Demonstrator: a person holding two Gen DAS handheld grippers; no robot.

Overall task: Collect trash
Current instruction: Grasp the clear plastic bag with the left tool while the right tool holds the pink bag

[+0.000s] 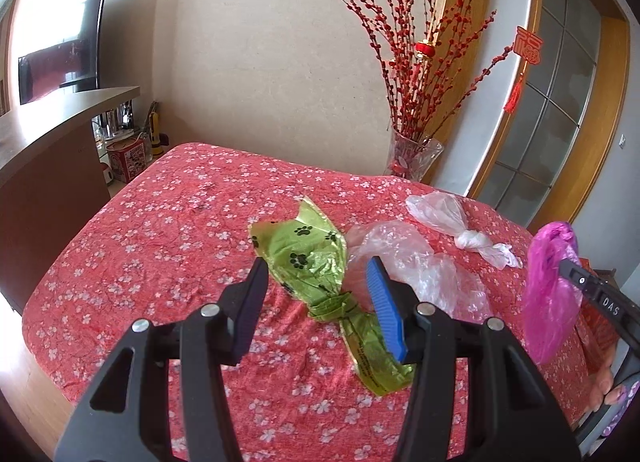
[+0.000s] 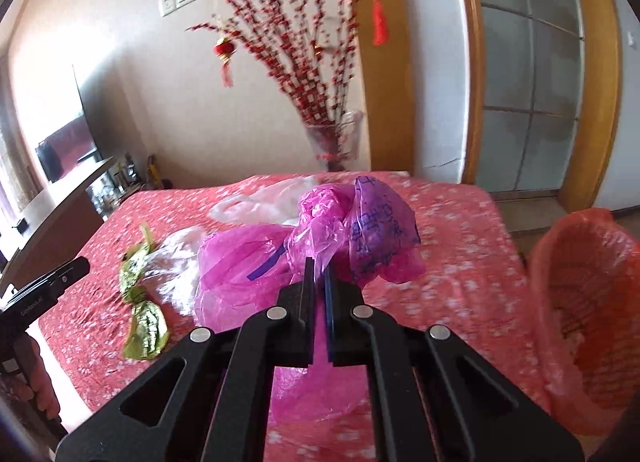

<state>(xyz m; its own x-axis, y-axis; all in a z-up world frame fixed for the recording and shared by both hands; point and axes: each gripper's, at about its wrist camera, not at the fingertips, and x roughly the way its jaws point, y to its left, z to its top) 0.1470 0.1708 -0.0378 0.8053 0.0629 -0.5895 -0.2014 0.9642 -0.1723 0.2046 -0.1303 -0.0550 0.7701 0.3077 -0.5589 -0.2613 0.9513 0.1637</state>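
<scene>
The bed (image 1: 140,230), under a red flowered cover, carries the litter and lies ahead of and below both claws. To the right of the right claw (image 2: 319,270) stands one bin lined with an orange bag (image 2: 588,302), its mouth open; it is judged the destination. The right claw is clamped tight on one pink plastic bag (image 2: 320,230), which hangs from the pads clear of the cover, bunched above the tips and trailing below them; the grip sits on the gathered neck, judged the soundest hold on so thin a film. The left claw (image 1: 316,306) stands half wide and holds nothing, poised over one green paw-print bag (image 1: 316,258) that lies flat on the cover directly ahead of and between its fingers, knotted at the middle. Just to the right of that claw lie two clear plastic bags (image 1: 420,262), one crumpled beside the green bag, the other farther off and tied in a white knot. All four bags are judged very light, limp and slippery, liable to slide from the pads or snag air when moved; each knot or twisted waist offers the firmest purchase. Count: one pink, one green, two clear, one bin.
</scene>
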